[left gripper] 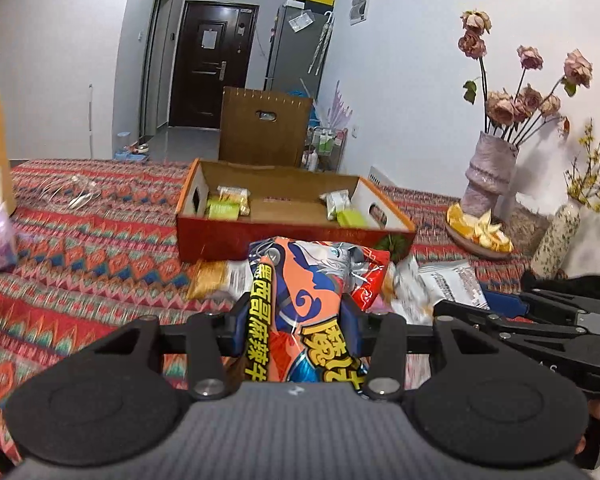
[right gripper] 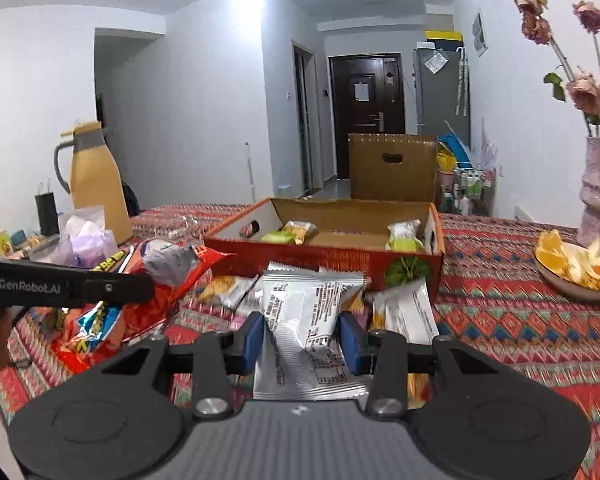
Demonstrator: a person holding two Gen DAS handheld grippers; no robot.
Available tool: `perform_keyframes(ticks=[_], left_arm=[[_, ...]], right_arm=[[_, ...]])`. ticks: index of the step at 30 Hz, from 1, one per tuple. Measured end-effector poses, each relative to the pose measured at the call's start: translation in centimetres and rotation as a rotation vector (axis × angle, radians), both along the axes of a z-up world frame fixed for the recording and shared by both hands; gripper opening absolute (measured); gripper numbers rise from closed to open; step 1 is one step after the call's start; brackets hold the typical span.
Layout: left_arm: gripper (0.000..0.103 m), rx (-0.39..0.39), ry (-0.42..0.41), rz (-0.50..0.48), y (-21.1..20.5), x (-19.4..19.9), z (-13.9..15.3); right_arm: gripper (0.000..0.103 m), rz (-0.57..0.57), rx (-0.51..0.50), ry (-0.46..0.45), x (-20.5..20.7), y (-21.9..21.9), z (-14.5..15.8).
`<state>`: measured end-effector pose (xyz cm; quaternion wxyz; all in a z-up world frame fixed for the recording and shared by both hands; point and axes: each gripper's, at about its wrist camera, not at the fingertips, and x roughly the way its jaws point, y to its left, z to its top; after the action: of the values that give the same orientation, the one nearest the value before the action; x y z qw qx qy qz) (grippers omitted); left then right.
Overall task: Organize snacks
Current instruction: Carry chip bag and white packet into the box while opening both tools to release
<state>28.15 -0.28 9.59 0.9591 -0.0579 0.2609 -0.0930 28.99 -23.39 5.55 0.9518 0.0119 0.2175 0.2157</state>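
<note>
My left gripper point(left gripper: 296, 316) is shut on a large orange and red snack bag point(left gripper: 312, 280) and holds it above the patterned tablecloth, in front of the open cardboard box point(left gripper: 292, 236). The same bag shows at the left of the right wrist view point(right gripper: 148, 292). My right gripper point(right gripper: 304, 332) is shut on a silver snack packet point(right gripper: 304, 312), just in front of the box point(right gripper: 328, 260). The box holds a few small green and yellow packets point(left gripper: 226, 204) at both ends. More silver and yellow packets point(left gripper: 448, 280) lie loose on the cloth before the box.
A plate of orange peel point(right gripper: 576, 268) and a vase of dried roses point(left gripper: 488, 176) stand at the right. A yellow thermos jug point(right gripper: 96, 184) and a purple plastic bag point(right gripper: 86, 236) stand at the left. A brown carton point(left gripper: 266, 124) stands behind the table.
</note>
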Motion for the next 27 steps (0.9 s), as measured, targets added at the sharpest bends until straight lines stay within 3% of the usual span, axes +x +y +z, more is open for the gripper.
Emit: perform_keyframes(ticks=[9, 14, 22, 27], left_arm=[[0.045, 0.03, 0.001, 0.04, 0.4, 13.9, 2.3], [0.045, 0.042, 0.016, 0.05, 0.5, 21.5, 2.4], [0.045, 0.065, 0.148, 0.068, 0.0, 32.2, -1.4], [0.045, 0.107, 0.238, 0.083, -0.6, 35.7, -5.0]], right_arm=[[0.04, 0.027, 0.047, 0.014, 12.5, -0.4, 2.7], [0.04, 0.017, 0.018, 0.034, 20.4, 0.5, 3.5], [0.04, 0.005, 0.044, 0.227, 33.0, 1.6, 0.9], [0.04, -0.037, 0.037, 0.359, 38.6, 2.2, -2.0]])
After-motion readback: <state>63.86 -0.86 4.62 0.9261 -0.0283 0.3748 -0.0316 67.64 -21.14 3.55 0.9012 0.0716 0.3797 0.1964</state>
